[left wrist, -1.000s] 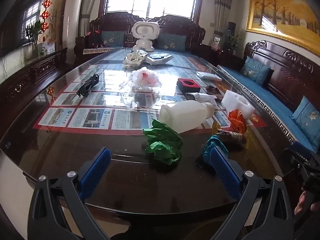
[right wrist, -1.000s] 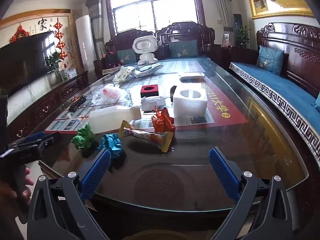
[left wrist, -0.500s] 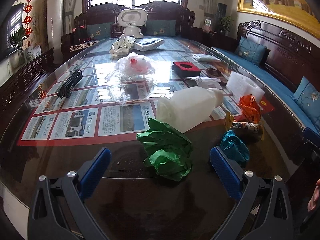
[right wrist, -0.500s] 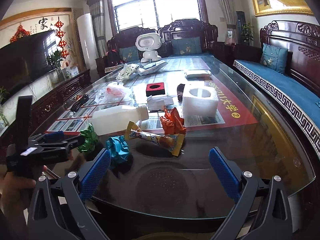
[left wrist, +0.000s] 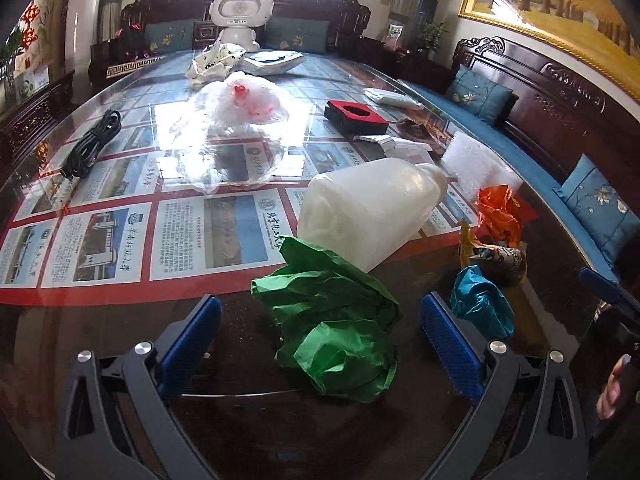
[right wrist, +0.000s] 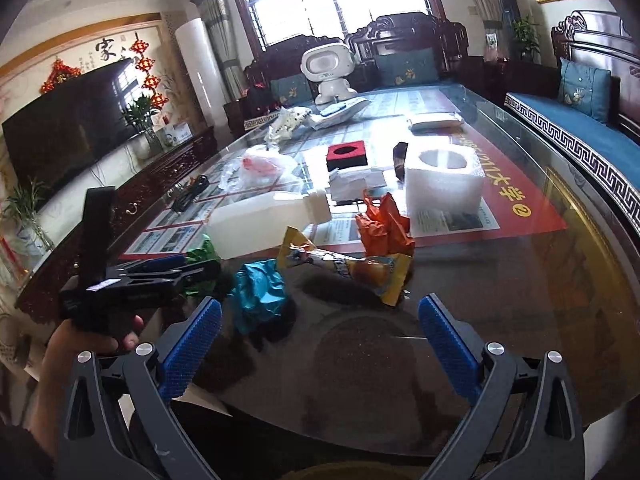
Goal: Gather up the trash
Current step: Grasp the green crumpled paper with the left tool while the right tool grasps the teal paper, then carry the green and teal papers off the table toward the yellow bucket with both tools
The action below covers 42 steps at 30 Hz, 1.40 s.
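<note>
The left gripper (left wrist: 320, 340) hangs low over the near edge of the glass-topped table (left wrist: 120, 320) with its blue pads spread wide and nothing between them but air and the crumpled green paper (left wrist: 336, 316), which lies on the glass between the two fingers, nearer the right pad than the left, not yet touched as far as can be seen; this looks like the approach to the first pick, the trash still all on the table; just beyond the green wad lies a white plastic bottle (left wrist: 368, 212) on its side, touching or nearly touching the paper's far edge; to the right sit a teal paper ball (left wrist: 480, 308), a yellow snack wrapper (left wrist: 496, 256) and an orange crumple (left wrist: 496, 216), close together; the right gripper (right wrist: 320, 340) is likewise wide open and empty, held back over bare glass at the near edge, with the teal ball just beyond its left pad; farther off are a clear plastic bag (left wrist: 236, 100), a red and black box (left wrist: 356, 114), a black cable (left wrist: 92, 144) at far left and a white foam block (right wrist: 444, 184); the next move, I judge, calls for easing the left fingers down and forward until the wad sits centred, then closing gently, since the paper is light and may skid on glass or nudge the bottle; no bin is in view.
</note>
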Available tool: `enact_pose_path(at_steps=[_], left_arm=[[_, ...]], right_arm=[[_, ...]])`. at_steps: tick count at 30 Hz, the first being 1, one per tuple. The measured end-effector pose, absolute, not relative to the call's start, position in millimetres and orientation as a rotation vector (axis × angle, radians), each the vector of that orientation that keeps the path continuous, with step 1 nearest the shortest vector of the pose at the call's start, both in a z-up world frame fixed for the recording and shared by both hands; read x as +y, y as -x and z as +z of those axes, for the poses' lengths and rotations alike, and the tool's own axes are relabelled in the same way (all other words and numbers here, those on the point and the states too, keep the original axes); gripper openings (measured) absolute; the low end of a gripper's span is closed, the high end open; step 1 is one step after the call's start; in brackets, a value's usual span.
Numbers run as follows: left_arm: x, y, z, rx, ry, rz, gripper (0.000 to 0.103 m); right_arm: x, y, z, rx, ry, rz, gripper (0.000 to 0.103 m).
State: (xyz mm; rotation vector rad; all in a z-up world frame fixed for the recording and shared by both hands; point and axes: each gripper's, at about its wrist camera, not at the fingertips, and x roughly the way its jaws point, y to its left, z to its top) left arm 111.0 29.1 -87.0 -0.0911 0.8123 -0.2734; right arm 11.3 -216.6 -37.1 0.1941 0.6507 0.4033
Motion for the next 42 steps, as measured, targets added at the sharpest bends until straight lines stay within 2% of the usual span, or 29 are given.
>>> enact_pose_path(at_steps=[6, 13, 16, 18, 19, 22, 25, 42], left_arm=[[24.9, -115.9, -85.7, 0.827, 0.046, -0.274, 0.083], [22.2, -112.1, -86.0, 0.826, 0.021, -0.271, 0.076], [23.1, -110.6, -85.6, 0.825, 0.025, -0.269, 0.070], [22.7, -108.5, -85.2, 0.824, 0.023, -0.270, 0.055], [22.6, -107.9, -85.0, 0.825, 0.020, -0.271, 0.055], [24.4, -105.6, -84.3, 0.824, 0.042, -0.295, 0.046], [25.3, -99.6, -81.8, 0.804, 0.053, -0.314, 0.043], [59.4, -63.9, -65.0, 0.747, 0.152, -0.392, 0.044]], right_arm=[[-212.7, -17.4, -48.5, 0.691, -0.135, 0.373, 0.095], [-209.9, -15.4, -50.6, 0.693, -0.131, 0.378, 0.095], [-209.8, -13.9, -48.3, 0.693, -0.119, 0.371, 0.095], [-209.8, -12.5, -47.6, 0.690, -0.117, 0.369, 0.095], [-209.7, -12.1, -47.5, 0.691, -0.116, 0.366, 0.095], [-207.5, -11.3, -46.6, 0.691, -0.109, 0.361, 0.095], [-204.2, -11.1, -46.9, 0.694, -0.105, 0.365, 0.095], [-141.0, -48.8, -68.5, 0.779, -0.049, 0.415, 0.095]])
